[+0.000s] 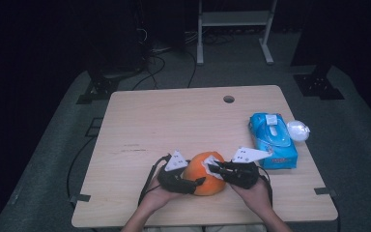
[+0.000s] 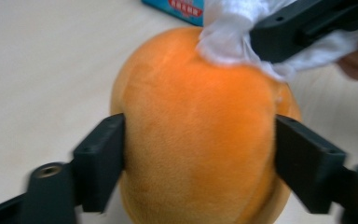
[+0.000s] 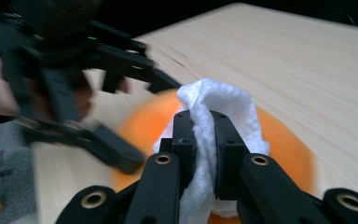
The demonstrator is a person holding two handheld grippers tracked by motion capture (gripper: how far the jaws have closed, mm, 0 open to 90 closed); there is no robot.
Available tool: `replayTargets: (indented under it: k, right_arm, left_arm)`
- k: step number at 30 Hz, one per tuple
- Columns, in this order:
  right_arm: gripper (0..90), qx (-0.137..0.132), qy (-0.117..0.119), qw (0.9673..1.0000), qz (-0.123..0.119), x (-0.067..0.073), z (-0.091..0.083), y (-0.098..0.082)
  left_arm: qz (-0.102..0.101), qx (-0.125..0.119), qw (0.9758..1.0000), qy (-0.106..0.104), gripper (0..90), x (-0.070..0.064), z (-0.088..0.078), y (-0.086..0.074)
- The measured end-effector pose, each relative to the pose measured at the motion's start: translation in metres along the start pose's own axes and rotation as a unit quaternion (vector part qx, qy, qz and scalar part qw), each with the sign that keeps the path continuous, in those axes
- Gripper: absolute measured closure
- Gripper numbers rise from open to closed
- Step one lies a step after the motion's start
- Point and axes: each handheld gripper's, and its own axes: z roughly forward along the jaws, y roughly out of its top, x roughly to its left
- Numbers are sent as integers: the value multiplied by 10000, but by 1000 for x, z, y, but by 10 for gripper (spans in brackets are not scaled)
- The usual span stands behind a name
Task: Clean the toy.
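Observation:
An orange plush ball [image 1: 204, 174] [image 2: 200, 140] [image 3: 284, 144] rests near the front edge of the wooden table [image 1: 174, 121]. My left gripper [image 1: 195, 177] [image 2: 199, 158] comes at it from the left, with a jaw pressed against each side of the ball. My right gripper [image 1: 213, 168] [image 3: 204, 126] reaches in from the right, shut on a folded white wipe [image 1: 211, 162] [image 2: 228, 32] [image 3: 216, 100]. The wipe lies against the top of the ball. The ball's underside is hidden.
A blue pack of wipes [image 1: 273, 140] [image 2: 177, 7] lies to the right of the hands, with a crumpled white ball [image 1: 298, 129] beside it at the table's right edge. A cable hole [image 1: 228, 99] sits at the back. Stand legs and cables are on the floor beyond.

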Motion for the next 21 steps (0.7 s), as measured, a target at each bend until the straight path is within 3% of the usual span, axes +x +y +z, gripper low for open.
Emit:
replayTargets:
  k: [2, 4, 5, 6, 8, 10, 11, 12, 15, 18, 19, 21]
  right_arm:
    - [808, -75, 26, 9999, -143, 6, -1, 6]
    - [808, -23, -95, 9998, -201, 3, -2, 7]
    - [808, 0, -112, 9999, -127, -1, -3, 4]
    - [809, 55, -180, 9998, -86, -5, -3, 1]
    - [809, 110, -279, 9996, 10, -12, -5, -5]
    - [809, 134, -391, 9991, 33, -16, -7, -7]
    - [809, 110, -369, 9992, 96, -17, -8, -7]
    - [809, 99, -359, 9992, 108, -17, -8, -7]
    - [804, 34, -341, 9994, 1, -6, -5, -3]
    - [802, -66, -232, 9990, -374, 10, -3, 6]
    - [804, -61, -296, 9984, -480, 12, -3, 8]
    - [805, -62, -382, 9984, -423, 6, -7, 9]
  left_arm:
    - [424, 65, 9990, 131, 296, -9, -1, 4]
    - [562, 126, 9983, 110, 289, -13, -1, 5]
    - [519, 104, 9986, 37, 272, -12, -1, 4]
    - [404, 19, 9992, -20, 245, -11, 0, 4]
    - [-33, -98, 9999, -113, 167, -3, 0, 2]
    - [-428, -14, 9990, -128, 88, 5, 2, -1]
    - [-625, -20, 9978, -221, 94, 8, 4, -3]
    - [-700, -8, 9969, -353, 126, 8, 7, -5]
    - [-233, 0, 9997, -66, 271, 0, 5, -3]
    - [207, -38, 9997, 100, 339, -7, 0, 2]
    - [267, -37, 9996, 108, 342, -9, -2, 3]
    - [237, -67, 9997, -12, 340, -8, -3, 5]
